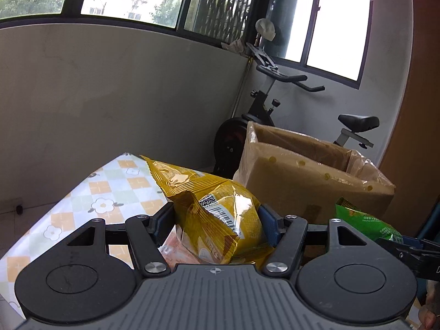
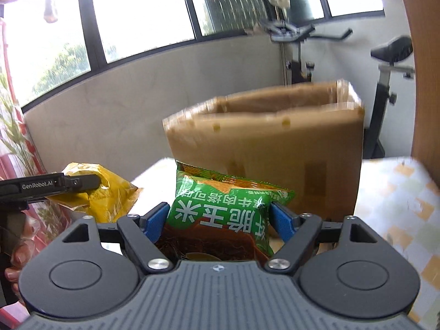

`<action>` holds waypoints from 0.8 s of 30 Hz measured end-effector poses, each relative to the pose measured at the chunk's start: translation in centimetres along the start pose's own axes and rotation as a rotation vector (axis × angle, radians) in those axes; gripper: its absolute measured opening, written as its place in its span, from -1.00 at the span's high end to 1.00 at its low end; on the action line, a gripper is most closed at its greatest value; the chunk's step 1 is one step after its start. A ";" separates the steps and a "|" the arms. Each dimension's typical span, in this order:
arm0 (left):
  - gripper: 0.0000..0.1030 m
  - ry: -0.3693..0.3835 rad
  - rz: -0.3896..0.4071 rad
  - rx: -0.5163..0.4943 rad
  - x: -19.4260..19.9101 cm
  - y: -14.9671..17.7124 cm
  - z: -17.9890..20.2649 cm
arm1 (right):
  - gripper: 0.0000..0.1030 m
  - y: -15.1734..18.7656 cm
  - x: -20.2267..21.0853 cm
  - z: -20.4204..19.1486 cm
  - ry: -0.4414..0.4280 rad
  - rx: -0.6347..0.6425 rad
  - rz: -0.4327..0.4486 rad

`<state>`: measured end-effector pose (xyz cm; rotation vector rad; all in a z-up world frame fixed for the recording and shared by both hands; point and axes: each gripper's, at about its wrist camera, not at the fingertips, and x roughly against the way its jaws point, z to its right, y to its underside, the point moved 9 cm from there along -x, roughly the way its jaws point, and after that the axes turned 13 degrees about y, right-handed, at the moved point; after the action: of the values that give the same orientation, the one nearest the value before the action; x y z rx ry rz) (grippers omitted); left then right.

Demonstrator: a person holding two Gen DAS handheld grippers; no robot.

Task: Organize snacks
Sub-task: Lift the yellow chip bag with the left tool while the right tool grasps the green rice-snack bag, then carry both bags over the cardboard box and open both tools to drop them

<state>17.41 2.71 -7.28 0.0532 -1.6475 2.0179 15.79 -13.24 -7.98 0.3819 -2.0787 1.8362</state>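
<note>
My left gripper (image 1: 216, 220) is shut on a puffy yellow snack bag (image 1: 217, 209), held above the checked tablecloth (image 1: 110, 192). The bag's barcode faces the camera. My right gripper (image 2: 220, 217) is shut on a green snack bag (image 2: 220, 206) with white lettering, its blue pads (image 2: 155, 221) pressing both sides. An open cardboard box (image 2: 264, 143) stands on the table just beyond the green bag. In the left wrist view the cardboard box (image 1: 310, 173) is to the right of the yellow bag, with the green bag (image 1: 363, 220) low at the right edge. The yellow bag (image 2: 110, 192) and left gripper appear at the left of the right wrist view.
An exercise bike (image 1: 275, 104) stands behind the box by the windows. A wooden panel (image 2: 426, 82) rises on the right. A low grey wall (image 1: 110, 96) runs under the windows. A person's hand (image 2: 13, 261) shows at the lower left of the right wrist view.
</note>
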 end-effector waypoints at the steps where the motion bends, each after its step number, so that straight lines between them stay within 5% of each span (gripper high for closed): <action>1: -0.32 0.010 0.012 -0.006 0.1 -0.7 0.2 | -0.56 -0.7 0.3 0.0 -0.003 -0.001 0.018; 13: -0.32 0.148 0.088 -0.107 -1.8 -7.8 4.4 | -0.56 -10.5 1.8 0.9 -0.022 0.004 0.223; 24: -0.32 0.190 0.066 -0.200 -10.8 -11.1 7.8 | -0.56 -14.9 -6.8 4.2 0.080 0.079 0.250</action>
<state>29.03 -7.17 0.94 -0.2593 -1.7372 1.8320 27.86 -19.49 2.07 0.0678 -2.0817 2.0424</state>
